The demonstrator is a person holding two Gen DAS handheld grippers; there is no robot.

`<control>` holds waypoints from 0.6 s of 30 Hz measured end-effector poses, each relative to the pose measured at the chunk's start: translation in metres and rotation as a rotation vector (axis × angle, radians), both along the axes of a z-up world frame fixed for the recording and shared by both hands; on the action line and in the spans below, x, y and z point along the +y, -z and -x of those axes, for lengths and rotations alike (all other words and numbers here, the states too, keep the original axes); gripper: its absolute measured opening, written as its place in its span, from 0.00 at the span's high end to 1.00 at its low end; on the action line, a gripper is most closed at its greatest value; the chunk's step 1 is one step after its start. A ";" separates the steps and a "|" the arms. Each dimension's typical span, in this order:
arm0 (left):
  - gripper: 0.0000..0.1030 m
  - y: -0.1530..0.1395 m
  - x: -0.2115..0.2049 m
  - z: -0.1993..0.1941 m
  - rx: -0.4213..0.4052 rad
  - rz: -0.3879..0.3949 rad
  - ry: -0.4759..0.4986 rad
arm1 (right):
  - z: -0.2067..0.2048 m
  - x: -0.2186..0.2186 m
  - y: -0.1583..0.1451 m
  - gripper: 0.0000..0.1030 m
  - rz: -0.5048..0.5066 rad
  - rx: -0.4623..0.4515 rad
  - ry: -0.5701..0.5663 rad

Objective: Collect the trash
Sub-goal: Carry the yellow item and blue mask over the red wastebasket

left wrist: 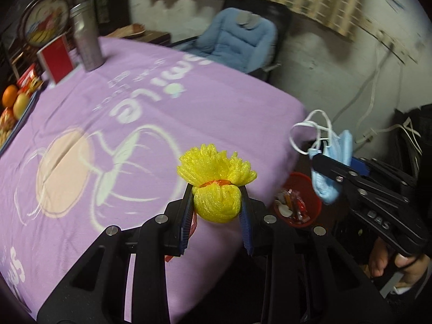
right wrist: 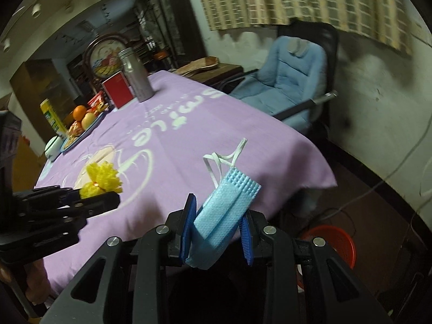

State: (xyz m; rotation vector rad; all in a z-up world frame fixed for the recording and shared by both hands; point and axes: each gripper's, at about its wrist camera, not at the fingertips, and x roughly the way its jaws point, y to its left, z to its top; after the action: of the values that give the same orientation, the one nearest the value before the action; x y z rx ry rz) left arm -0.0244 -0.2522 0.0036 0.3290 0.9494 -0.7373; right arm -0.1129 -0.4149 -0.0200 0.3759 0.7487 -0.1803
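Note:
My left gripper is shut on a yellow foam fruit net and holds it above the near right part of the purple tablecloth. My right gripper is shut on a folded blue face mask with white ear loops, held past the table's corner. In the left wrist view the right gripper with the mask hangs above a red trash bin on the floor, which holds wrappers. The bin also shows in the right wrist view, and so does the net in the left gripper.
A metal flask, a red box and a fruit tray stand at the table's far left. A blue padded chair stands behind the table. White cables run down the wall on the right.

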 end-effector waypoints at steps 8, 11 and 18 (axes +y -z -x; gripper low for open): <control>0.69 0.010 -0.051 0.049 -0.021 -0.027 0.153 | 0.050 -0.048 0.030 0.70 -0.039 0.028 0.131; 0.69 0.022 -0.072 0.063 -0.006 -0.038 0.205 | 0.066 -0.067 0.050 0.70 -0.062 0.061 0.179; 0.69 0.060 -0.125 0.099 0.030 -0.090 0.333 | 0.096 -0.105 0.099 0.70 -0.128 0.126 0.280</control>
State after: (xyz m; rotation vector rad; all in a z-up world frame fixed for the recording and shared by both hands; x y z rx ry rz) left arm -0.1234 -0.3770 -0.0569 0.5652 0.9688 -1.0071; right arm -0.2092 -0.5202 -0.1186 0.5952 0.8326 -0.4243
